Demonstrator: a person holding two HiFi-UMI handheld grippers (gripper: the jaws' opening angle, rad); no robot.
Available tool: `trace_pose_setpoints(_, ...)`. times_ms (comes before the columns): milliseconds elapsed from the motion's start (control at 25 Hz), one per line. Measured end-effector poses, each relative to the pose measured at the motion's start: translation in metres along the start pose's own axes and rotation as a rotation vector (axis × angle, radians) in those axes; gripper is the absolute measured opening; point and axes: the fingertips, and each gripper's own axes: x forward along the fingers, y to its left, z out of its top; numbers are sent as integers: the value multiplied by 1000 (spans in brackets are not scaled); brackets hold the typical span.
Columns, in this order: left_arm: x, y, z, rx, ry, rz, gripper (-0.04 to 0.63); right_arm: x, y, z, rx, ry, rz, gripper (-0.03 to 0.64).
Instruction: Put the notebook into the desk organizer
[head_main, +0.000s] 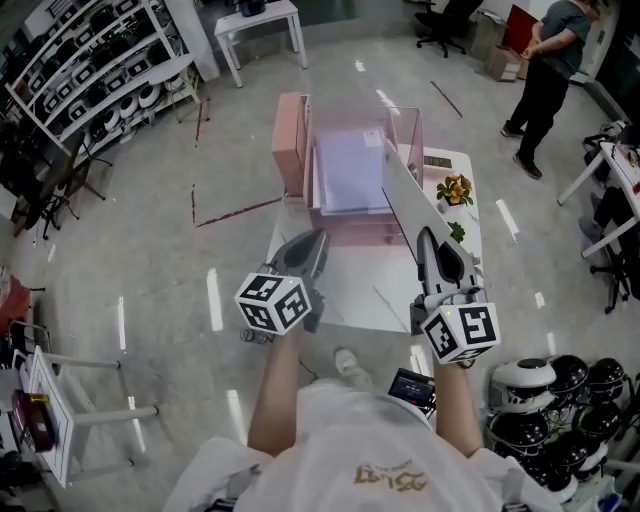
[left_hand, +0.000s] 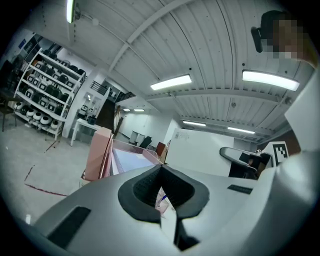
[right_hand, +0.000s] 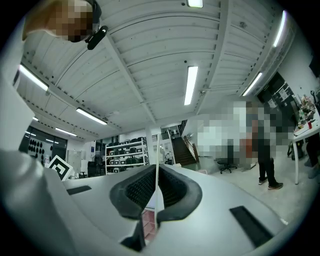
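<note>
A pink desk organizer with clear walls stands at the far side of the white table; it also shows in the left gripper view. A lavender spiral pad lies inside it. My right gripper is shut on a thin white notebook, held edge-up and slanting toward the organizer's right wall. In the right gripper view the notebook runs as a thin vertical edge between the pads of the gripper. My left gripper hovers before the organizer, shut and empty.
A small pot of flowers sits on the table's right side. A person stands at the back right. Shelves of helmets line the far left, and more helmets lie on the floor at the lower right.
</note>
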Motion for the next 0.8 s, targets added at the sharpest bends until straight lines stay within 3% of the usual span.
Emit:
trace_pose_setpoints(280,45,29,8,6,32,-29,17,53,-24,-12,-13,12,-31,20)
trace_pose_setpoints(800,72,59,7,-11,73,-49,17,97,-40,-25,-68,53,-86,20)
